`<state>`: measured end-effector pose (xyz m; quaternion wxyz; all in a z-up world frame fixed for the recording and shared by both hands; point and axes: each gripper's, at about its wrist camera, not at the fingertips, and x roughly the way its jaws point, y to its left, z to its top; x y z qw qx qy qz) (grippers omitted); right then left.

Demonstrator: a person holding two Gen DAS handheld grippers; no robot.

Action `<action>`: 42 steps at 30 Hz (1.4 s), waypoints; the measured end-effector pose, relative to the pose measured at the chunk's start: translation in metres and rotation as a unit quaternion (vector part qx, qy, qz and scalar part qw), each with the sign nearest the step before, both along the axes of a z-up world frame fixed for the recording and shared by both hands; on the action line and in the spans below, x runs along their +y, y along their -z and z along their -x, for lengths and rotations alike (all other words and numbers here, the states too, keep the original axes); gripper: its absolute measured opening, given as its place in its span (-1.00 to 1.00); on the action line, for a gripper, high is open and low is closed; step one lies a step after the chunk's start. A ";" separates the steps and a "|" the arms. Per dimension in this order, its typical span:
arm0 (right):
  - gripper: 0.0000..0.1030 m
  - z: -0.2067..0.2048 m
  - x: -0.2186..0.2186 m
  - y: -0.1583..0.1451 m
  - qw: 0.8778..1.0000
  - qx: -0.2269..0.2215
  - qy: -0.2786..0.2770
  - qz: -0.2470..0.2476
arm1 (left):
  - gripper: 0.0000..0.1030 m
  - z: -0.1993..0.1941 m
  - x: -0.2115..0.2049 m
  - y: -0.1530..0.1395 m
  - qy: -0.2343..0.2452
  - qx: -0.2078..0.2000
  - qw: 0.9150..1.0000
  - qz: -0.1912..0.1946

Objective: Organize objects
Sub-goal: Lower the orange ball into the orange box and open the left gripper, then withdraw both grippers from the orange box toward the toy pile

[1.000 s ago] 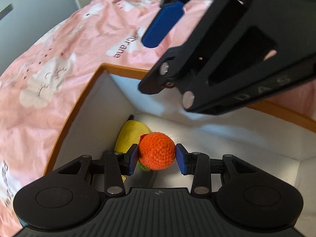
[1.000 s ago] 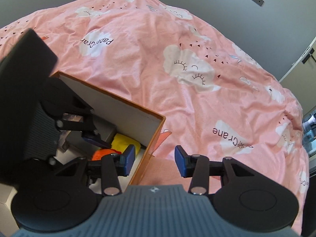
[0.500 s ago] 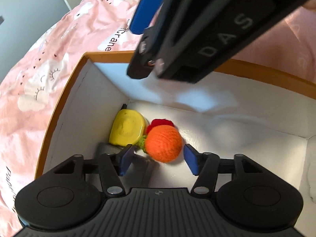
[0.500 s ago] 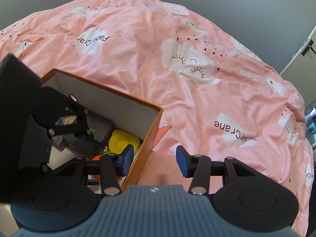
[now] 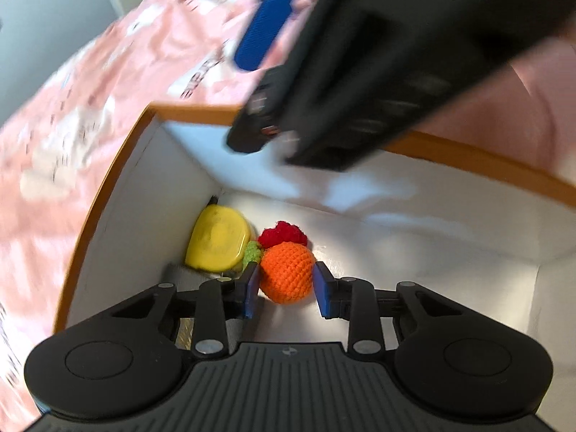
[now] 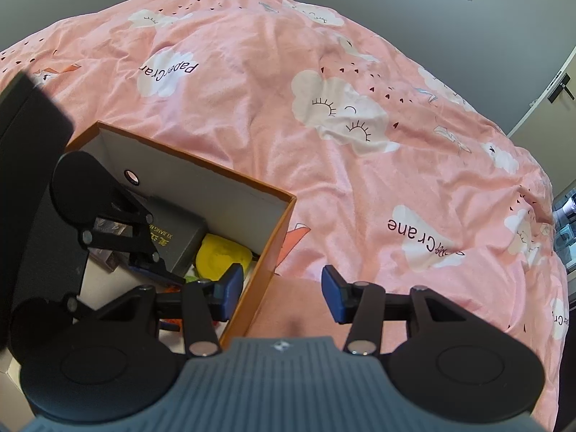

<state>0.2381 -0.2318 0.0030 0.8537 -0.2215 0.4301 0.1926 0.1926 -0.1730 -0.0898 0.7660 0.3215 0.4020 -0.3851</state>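
The left gripper (image 5: 286, 289) hangs released inside the orange-rimmed box (image 5: 108, 176), pads flanking the crocheted orange ball (image 5: 287, 271) on the box floor beside a yellow case (image 5: 217, 243). The right gripper (image 6: 280, 293) is spread, holding nothing, above the box's edge on the pink bed (image 6: 324, 108).

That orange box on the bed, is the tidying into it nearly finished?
Seemingly close. The orange box already holds a yellow toy, a red knitted piece, a dark carton and the orange knitted ball. The left gripper is open around that ball; the right gripper is open and carries nothing. No loose items show on the pink bedspread.
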 end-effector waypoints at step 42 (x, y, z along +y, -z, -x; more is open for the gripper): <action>0.16 0.046 0.036 -0.054 0.996 -0.017 -0.042 -0.076 | 0.04 0.043 0.097 -0.099 -0.164 -0.068 0.982 0.067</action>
